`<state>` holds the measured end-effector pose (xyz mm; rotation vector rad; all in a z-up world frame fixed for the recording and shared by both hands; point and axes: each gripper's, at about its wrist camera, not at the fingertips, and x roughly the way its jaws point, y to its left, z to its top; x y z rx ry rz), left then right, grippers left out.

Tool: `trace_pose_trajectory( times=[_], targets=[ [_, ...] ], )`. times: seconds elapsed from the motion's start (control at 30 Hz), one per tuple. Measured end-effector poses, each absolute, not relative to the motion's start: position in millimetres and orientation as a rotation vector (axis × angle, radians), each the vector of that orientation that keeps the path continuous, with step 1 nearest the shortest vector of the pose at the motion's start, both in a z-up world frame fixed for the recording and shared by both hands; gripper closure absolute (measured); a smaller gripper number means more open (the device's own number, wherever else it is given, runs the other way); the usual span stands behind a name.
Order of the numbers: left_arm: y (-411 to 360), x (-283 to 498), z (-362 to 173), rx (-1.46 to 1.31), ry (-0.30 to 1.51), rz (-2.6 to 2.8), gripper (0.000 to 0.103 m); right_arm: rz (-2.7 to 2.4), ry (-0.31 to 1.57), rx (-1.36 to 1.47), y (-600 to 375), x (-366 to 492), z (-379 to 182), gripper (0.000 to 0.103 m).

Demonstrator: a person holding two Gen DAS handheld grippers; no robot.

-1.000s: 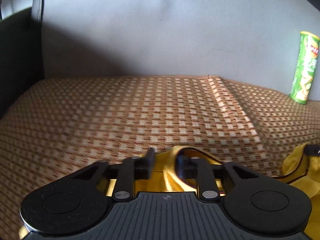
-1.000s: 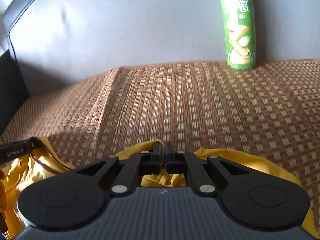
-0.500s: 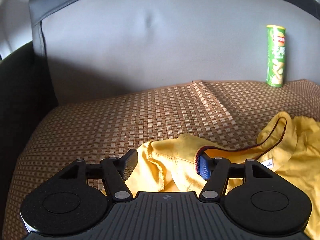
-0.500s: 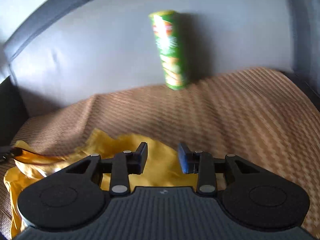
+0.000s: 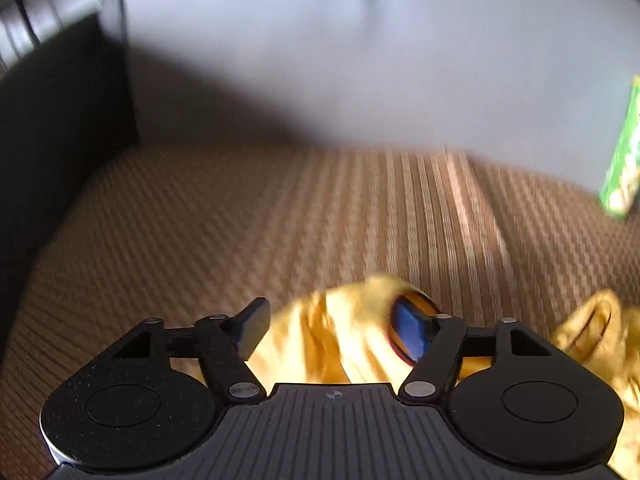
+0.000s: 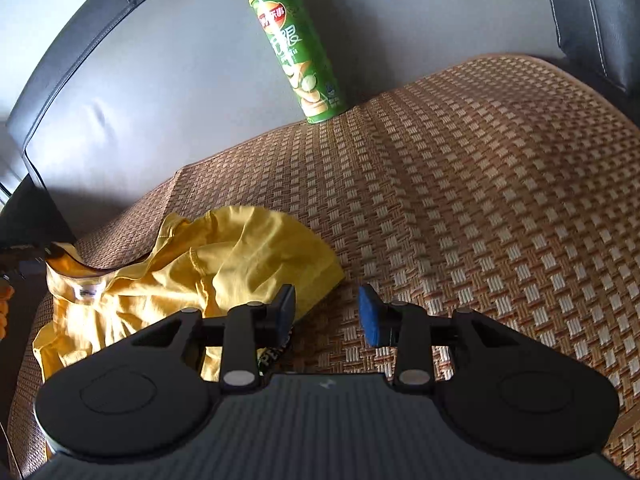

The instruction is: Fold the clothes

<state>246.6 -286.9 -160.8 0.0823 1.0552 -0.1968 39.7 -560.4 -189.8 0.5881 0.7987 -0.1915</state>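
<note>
A crumpled yellow shirt [image 6: 208, 268] with a dark-trimmed collar lies on the woven brown seat mat [image 6: 460, 208]. In the blurred left wrist view the shirt [image 5: 340, 336] bunches between the fingers of my left gripper [image 5: 332, 330], which is open; the collar trim sits against the right blue pad [image 5: 410, 334]. My right gripper [image 6: 328, 312] is open and empty, over the mat just right of the shirt's edge; its left finger overlaps the cloth in view.
A green crisp tube [image 6: 298, 52] stands upright at the sofa's grey backrest [image 6: 180, 60]; it shows blurred in the left wrist view [image 5: 624, 156]. Dark armrests [image 5: 52, 128] bound the seat left and right [image 6: 600, 12].
Both grippers were shut on the shirt a second ago and have opened, letting it drop onto the mat. The right gripper drew back and to the right; the left view is moving.
</note>
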Motion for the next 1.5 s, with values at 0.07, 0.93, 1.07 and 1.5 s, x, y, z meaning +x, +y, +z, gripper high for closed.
trace_pose_trajectory(
  times=[0.07,0.93,1.07,1.5],
  targets=[
    [-275,246,-168,-0.023,1.064,-0.209,0.027,-0.189,0.800,0.582,-560,38,-190,0.063],
    [-467,180,-192,0.069,1.086,-0.758,0.040,-0.126,0.733,0.607,-567,46,-194,0.063],
    [-471,176,-197,0.101,1.072,-0.754,0.076,-0.131,0.715,0.690,-573,47,-203,0.063],
    [-459,188,-189,0.011,0.948,-0.579,0.100,-0.110,0.536,0.716,-569,42,-172,0.095]
  ],
)
